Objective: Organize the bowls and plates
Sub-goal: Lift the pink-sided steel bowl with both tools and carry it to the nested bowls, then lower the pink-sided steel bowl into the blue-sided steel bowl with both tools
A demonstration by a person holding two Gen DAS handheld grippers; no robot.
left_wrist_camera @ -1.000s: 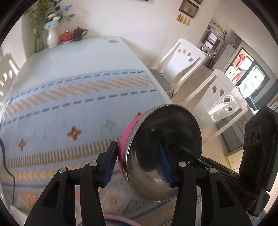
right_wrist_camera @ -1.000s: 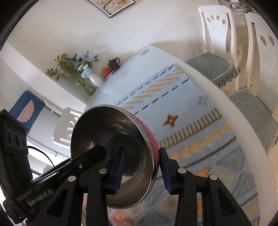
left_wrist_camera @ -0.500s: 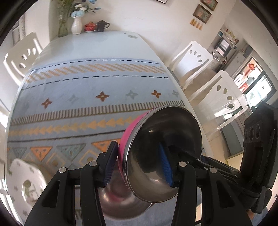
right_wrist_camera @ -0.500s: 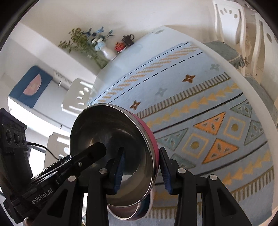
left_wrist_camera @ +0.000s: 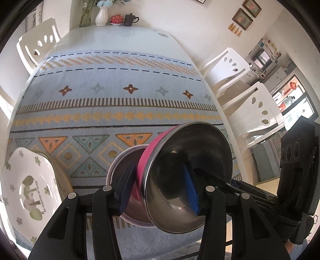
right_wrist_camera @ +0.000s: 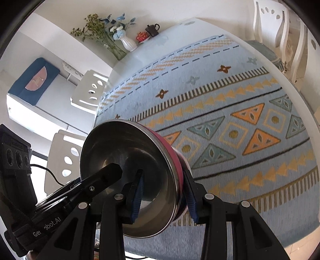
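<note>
Both sets of jaws pinch the tilted pink bowl by its rim; uneven release could clatter it off the bowl beneath

- My held pink bowl hides much of the second bowl beneath it.
- The floral plate runs off my left view's edge.
- Wall pictures too small to read.
</note>
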